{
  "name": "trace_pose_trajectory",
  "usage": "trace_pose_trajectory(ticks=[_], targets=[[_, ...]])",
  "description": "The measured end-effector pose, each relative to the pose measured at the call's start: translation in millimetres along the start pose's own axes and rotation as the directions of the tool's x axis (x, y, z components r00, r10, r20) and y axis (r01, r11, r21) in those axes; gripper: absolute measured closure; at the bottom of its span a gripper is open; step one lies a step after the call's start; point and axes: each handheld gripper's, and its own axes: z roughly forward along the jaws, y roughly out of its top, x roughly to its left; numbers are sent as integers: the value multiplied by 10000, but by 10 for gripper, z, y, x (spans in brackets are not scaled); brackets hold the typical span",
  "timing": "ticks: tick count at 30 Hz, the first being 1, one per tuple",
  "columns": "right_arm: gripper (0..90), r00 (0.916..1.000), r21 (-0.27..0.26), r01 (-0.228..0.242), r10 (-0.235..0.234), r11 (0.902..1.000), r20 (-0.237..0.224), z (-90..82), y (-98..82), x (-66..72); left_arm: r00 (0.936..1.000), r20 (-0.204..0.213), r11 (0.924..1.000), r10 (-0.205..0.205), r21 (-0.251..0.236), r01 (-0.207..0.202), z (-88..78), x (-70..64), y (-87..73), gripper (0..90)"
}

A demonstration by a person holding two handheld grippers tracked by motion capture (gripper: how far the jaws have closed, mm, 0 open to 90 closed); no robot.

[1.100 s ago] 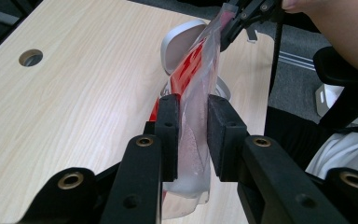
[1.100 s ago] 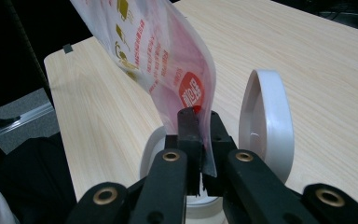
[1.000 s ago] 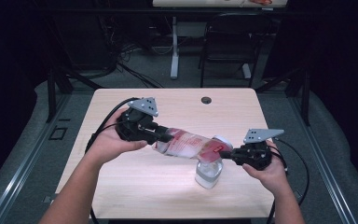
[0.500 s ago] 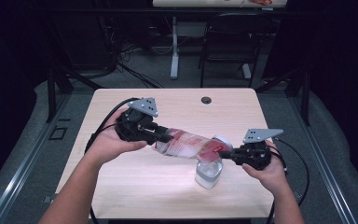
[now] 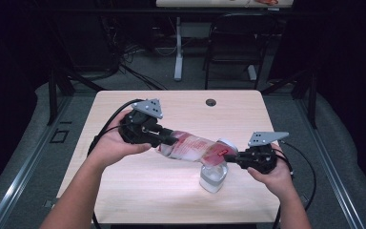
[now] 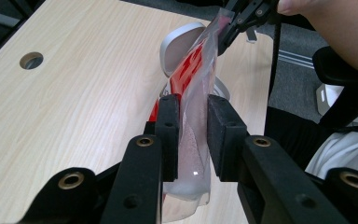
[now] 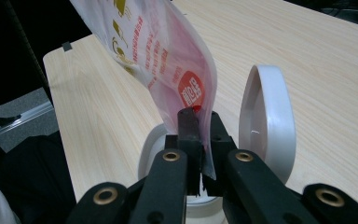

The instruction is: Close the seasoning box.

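A translucent pouch (image 5: 193, 147) with red print hangs stretched between both grippers above the table. My left gripper (image 5: 167, 139) is shut on its left end; in the left gripper view the pads (image 6: 168, 121) squeeze the pouch (image 6: 200, 70) from both sides. My right gripper (image 5: 231, 156) is shut on the right end, pinching a corner of the pouch (image 7: 163, 51) between its jaws (image 7: 199, 126). Just below that end stands a clear container (image 5: 213, 176), its white hinged lid (image 7: 265, 116) flipped open and upright. The right gripper (image 6: 235, 23) also appears far off in the left gripper view.
The wooden table (image 5: 138, 186) has a round cable hole (image 5: 211, 102) near its far edge. Black cables trail from both grippers over the table sides. A dark chair (image 5: 233, 43) and a table leg stand on the floor beyond.
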Motion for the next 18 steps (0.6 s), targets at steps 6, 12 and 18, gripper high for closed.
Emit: trace_pose_trajectory(ticks=[6,12,18], targets=[[890,10000,45,-9,9,10000,-15,2,-9,-13,10000,38,10000,-4,-46,4,1,-5,11,755],[890,10000,54,-26,26,10000,-26,10,-13,-14,10000,40,10000,17,-68,-16,2,-5,13,754],[892,10000,93,-23,23,10000,-28,10,-16,-17,10000,43,10000,25,-91,-25,4,-7,12,752]])
